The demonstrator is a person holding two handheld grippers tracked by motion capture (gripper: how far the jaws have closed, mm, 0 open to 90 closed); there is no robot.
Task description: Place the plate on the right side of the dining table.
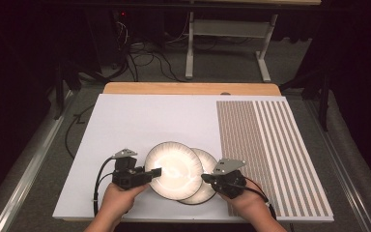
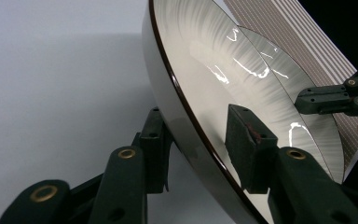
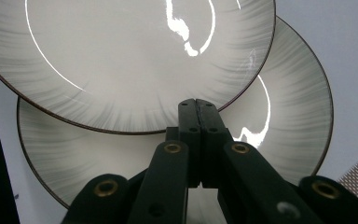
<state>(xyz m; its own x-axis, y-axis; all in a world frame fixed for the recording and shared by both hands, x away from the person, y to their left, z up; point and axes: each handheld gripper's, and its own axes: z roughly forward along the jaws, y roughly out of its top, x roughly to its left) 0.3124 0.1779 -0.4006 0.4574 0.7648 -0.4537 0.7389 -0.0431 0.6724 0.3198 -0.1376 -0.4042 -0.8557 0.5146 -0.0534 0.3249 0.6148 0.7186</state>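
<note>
White board [image 1: 140, 125] covered most of the wooden table [image 1: 188, 88], with a striped mat [image 1: 270, 154] along its right side; the work sat at the near edge, within easy reach of both hands.

Two plates there, overlapping. Upper plate [image 1: 173, 170] lay partly across the lower plate [image 1: 204, 186], its left side tilted up off the board, probably because it was being raised by that rim.

Left gripper [image 1: 150, 173] straddled the upper plate's left rim: one jaw under, one pad on the inner face, apparently pinching it. No earlier frame to compare.

Right gripper [image 1: 206, 178] had its jaws pressed together on nothing, tips over the lower plate just beside the upper plate's edge, likely a closed point to steady or hold down the lower plate while the upper one came away.
</note>
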